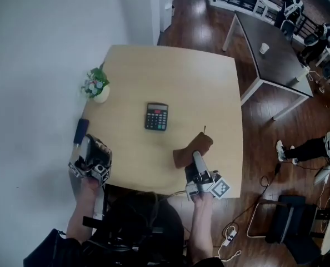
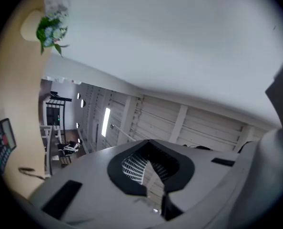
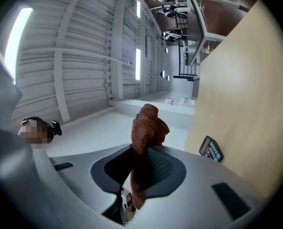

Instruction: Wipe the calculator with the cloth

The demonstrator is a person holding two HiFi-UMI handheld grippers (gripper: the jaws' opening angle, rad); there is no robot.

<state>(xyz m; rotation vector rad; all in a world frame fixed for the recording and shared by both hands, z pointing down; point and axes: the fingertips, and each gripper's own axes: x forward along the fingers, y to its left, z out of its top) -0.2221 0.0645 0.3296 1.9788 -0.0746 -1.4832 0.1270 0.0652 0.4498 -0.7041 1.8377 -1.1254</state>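
We hold a gripper in each hand at the near side of the light wooden table (image 1: 209, 82).

Our right gripper (image 1: 197, 159) has its two fingers shut tight on the brown cloth (image 1: 191, 149). In the right gripper view, the cloth (image 3: 145, 128) is pinched between the jaws. It sticks out past them in a bunched lump. From the head view, the cloth hangs over the near part of the table. We cannot tell if it touches the wood.

Our left gripper (image 1: 80, 131) is at the table's left edge, close to the near corner. In the left gripper view, its fingers are pressed together and there is nothing between them. It points up at the white wall.

The calculator (image 1: 156, 116) lies flat in the middle of the table. It is dark, with a few red keys near its screen. It is well apart from both grippers, and the cloth is not on it.

A small white pot of flowers (image 1: 96, 86) stands by the left edge of the table, well apart from the calculator.

Farther back on the right is a dark table (image 1: 276, 65) with a white cup (image 1: 264, 48) on it.
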